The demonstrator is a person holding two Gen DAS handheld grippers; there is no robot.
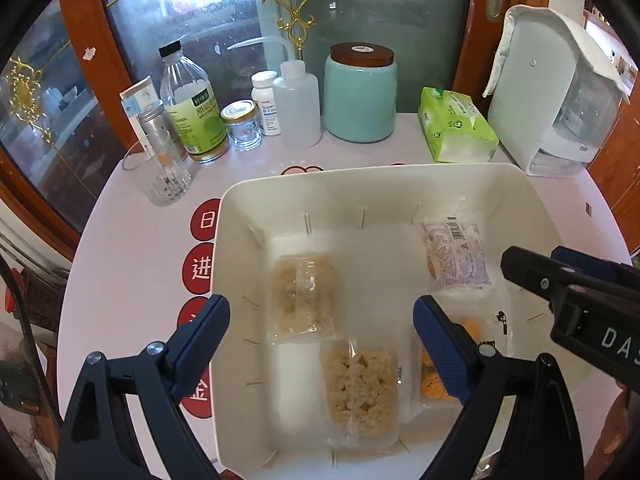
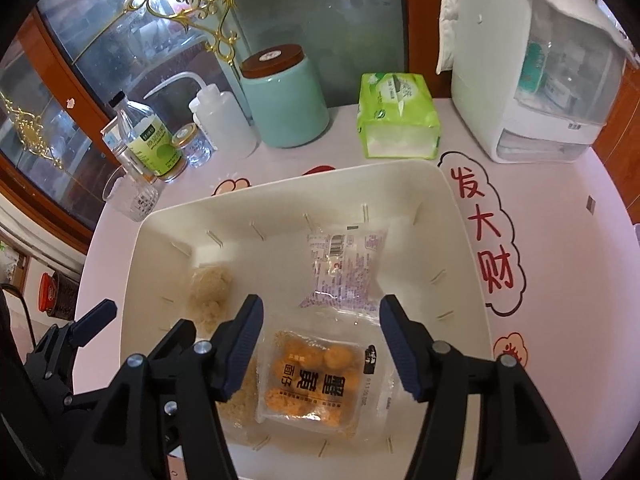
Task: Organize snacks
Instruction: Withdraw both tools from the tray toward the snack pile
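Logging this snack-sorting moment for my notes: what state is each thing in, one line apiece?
left gripper: open, empty, above the bin
right gripper: open, empty, above the orange snack pack
white bin: uncovered, four packs inside
orange snack pack: sealed, lying flat
purple-print pack: sealed, barcode side up
teal jar: lid on
tissue pack: opened on top

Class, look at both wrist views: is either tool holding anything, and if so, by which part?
Nothing is held. The left tool and right tool are both open above the white bin, with the snack packets lying loose inside it.
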